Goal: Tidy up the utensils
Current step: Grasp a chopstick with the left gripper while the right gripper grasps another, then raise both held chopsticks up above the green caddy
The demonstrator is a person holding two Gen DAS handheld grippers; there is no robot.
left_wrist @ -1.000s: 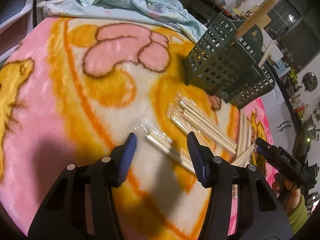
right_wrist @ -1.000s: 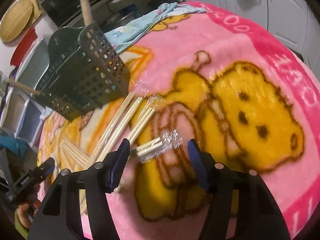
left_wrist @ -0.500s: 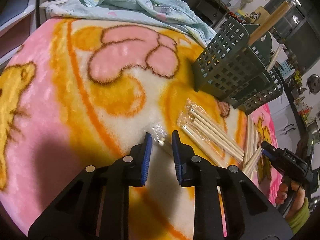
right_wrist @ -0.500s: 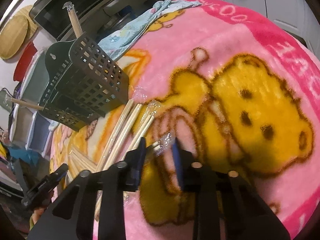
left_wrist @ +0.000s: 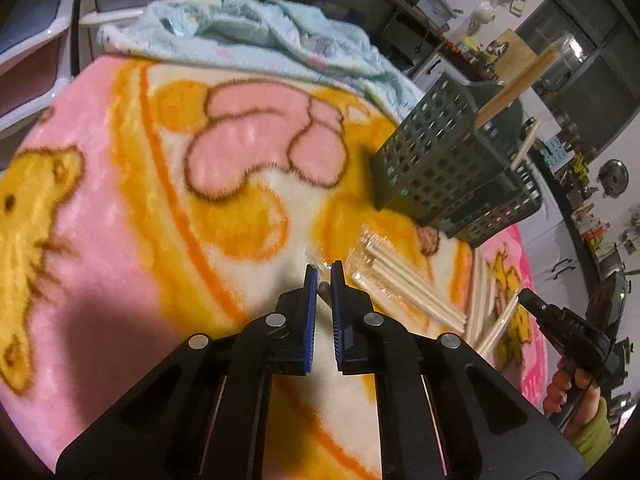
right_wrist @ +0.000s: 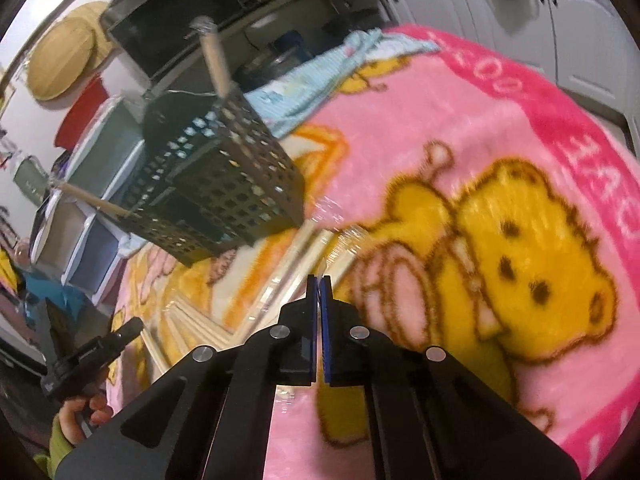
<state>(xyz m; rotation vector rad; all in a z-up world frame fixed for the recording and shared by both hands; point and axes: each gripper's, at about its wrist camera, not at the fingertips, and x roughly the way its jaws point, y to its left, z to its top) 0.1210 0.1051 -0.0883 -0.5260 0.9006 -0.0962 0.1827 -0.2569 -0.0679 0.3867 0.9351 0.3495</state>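
Observation:
My left gripper (left_wrist: pixel 324 270) is shut on a plastic-wrapped chopstick pair (left_wrist: pixel 316 258), whose wrapper tip pokes out past the blue pads. My right gripper (right_wrist: pixel 319 280) is shut on another wrapped chopstick pair (right_wrist: pixel 322 266); only a sliver of clear wrapper shows between the pads. More wrapped chopsticks (left_wrist: pixel 404 280) lie on the blanket right of the left gripper, and they also show in the right wrist view (right_wrist: pixel 304 256). The dark perforated utensil basket (left_wrist: pixel 440 160) stands beyond, with a wooden handle (left_wrist: pixel 516 84) sticking out; it also shows in the right wrist view (right_wrist: pixel 224 192).
A pink and yellow cartoon blanket (left_wrist: pixel 120 160) covers the surface. A light blue cloth (left_wrist: pixel 256 32) lies bunched at the far edge. The right gripper's hand (left_wrist: pixel 576 384) shows at the lower right. Drawers and kitchen clutter surround the surface.
Both grippers have closed from wide open onto wrapped chopstick pairs. Both have since lifted slightly with them, and the view has shifted toward the basket.

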